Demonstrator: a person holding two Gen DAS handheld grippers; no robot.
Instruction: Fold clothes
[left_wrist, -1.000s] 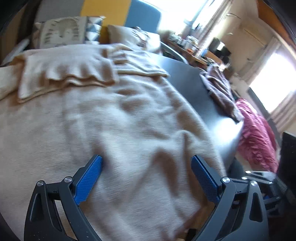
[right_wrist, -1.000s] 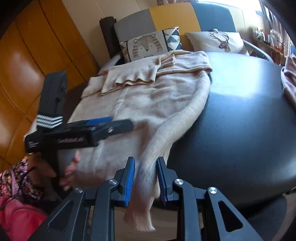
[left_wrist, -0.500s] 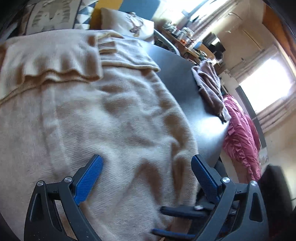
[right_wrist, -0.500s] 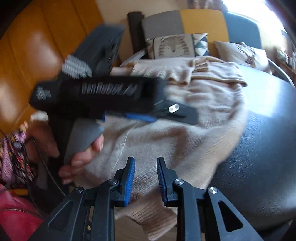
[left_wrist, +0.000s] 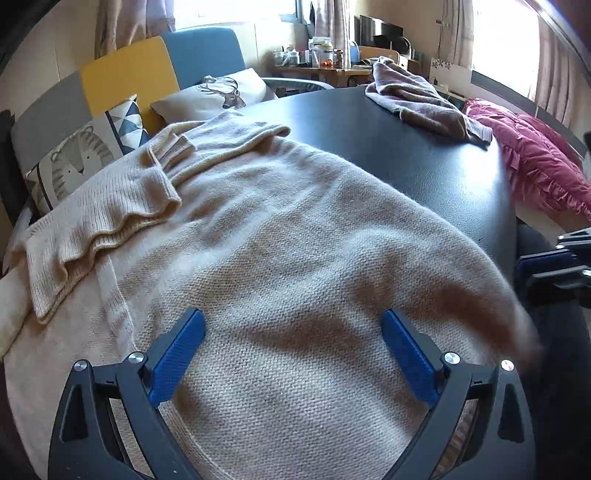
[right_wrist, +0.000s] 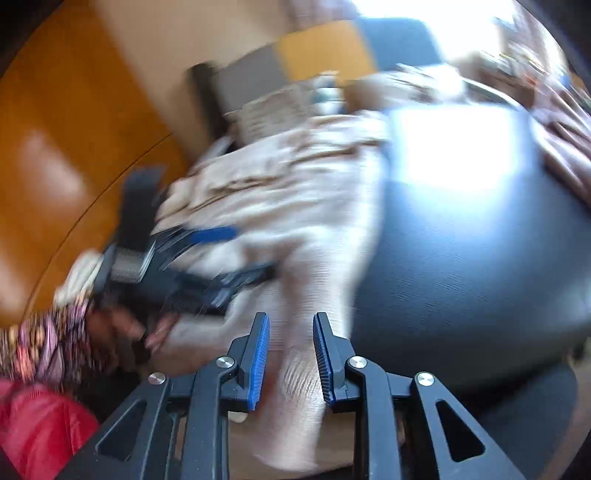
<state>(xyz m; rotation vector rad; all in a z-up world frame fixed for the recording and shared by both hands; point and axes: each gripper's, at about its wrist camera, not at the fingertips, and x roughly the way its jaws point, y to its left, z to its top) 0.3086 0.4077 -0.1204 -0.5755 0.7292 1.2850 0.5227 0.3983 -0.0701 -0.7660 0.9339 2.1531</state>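
A beige knit sweater (left_wrist: 280, 236) lies spread on the black table (left_wrist: 436, 158), its sleeves folded across the far part. My left gripper (left_wrist: 291, 343) is open wide just above the sweater's near part, holding nothing. In the blurred right wrist view, my right gripper (right_wrist: 291, 350) has its jaws narrowly apart around the sweater's near right corner (right_wrist: 299, 373), which hangs off the table edge. The left gripper also shows in the right wrist view (right_wrist: 207, 254), over the sweater.
A brown garment (left_wrist: 417, 96) lies at the table's far side. A pink quilt (left_wrist: 532, 155) lies beyond the right edge. A sofa with a tiger cushion (left_wrist: 74, 162) and a deer cushion (left_wrist: 225, 92) stands behind the table. A cluttered desk (left_wrist: 317, 62) stands far back.
The left gripper has pulled back and tilted up, so more of the room shows. The right gripper swung right along the sweater's edge, and its view is now blurred. The jaws stay narrowly apart.
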